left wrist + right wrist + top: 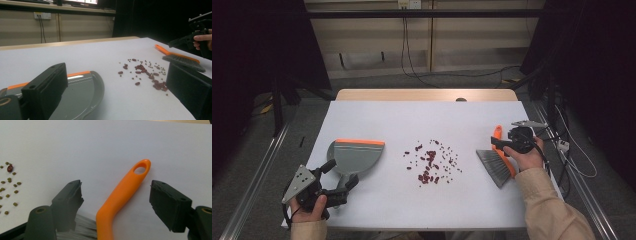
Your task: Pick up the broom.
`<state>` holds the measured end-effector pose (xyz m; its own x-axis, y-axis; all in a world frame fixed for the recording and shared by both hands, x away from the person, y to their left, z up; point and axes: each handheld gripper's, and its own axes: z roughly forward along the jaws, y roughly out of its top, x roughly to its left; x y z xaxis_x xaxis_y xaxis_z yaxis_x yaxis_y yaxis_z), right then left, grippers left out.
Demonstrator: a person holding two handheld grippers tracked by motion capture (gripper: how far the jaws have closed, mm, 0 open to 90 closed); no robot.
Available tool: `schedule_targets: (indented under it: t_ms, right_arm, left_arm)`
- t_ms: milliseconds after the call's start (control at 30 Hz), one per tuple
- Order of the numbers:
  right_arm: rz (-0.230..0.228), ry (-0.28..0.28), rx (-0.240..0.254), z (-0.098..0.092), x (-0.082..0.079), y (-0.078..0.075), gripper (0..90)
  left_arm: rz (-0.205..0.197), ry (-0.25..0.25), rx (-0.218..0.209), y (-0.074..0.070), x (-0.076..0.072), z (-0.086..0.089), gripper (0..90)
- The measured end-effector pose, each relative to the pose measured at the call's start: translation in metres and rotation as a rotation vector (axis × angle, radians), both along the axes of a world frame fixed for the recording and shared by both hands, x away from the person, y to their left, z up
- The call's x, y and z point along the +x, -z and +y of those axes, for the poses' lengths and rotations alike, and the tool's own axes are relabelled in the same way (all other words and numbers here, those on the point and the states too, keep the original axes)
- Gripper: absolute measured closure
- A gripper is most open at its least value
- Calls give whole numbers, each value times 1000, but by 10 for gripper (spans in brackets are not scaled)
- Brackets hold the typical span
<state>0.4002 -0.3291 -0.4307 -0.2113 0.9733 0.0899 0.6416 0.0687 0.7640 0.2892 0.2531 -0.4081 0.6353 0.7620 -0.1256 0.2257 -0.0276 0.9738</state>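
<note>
While the left gripper [343, 187] waits near the tabletop's front-left corner, fingers spread and pinching nothing, with the grey dustpan [354, 156] lying just past them, the right side is where things are about to happen. The right gripper [501, 143] sits over the brush [498, 161] by the tabletop's right edge, and its fingers [170, 205] are spread on either side of the orange handle [123, 195] without touching it. That handle runs lengthwise away from the front edge, hanging hole at the far tip, bristles toward the front. So the fingers straddle it across its long axis, which looks right for a squeeze. The spilled beans [431, 162] sit mid-tabletop between dustpan and brush. I'd say the right hand is clearly the one to grab it; the left is well apart.
</note>
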Motion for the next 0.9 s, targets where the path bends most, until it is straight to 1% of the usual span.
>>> schedule_targets:
  t_ms: [67,100,200,333,467,600,700,767,900]
  right_arm:
    - [18,-4,-2,2,2,2,303]
    - [18,-4,-2,2,2,2,303]
    - [48,-4,-9,5,4,5,355]
    - [77,5,7,3,6,10,421]
    - [107,27,11,1,7,12,436]
    - [117,32,17,0,8,14,462]
    - [129,29,25,1,10,16,505]
    - [142,36,31,3,11,17,525]
    - [155,52,25,5,13,19,537]
  left_arm:
    - [-1,1,-2,0,0,0,39]
    - [0,0,-2,0,0,0,39]
    - [1,0,0,0,0,1,39]
    - [5,-2,-5,1,0,1,39]
    - [2,1,-1,1,0,1,39]
    - [4,2,3,1,1,0,39]
    - [6,2,1,1,1,0,39]
    - [6,3,-1,1,1,-1,39]
    - [4,6,3,1,1,0,39]
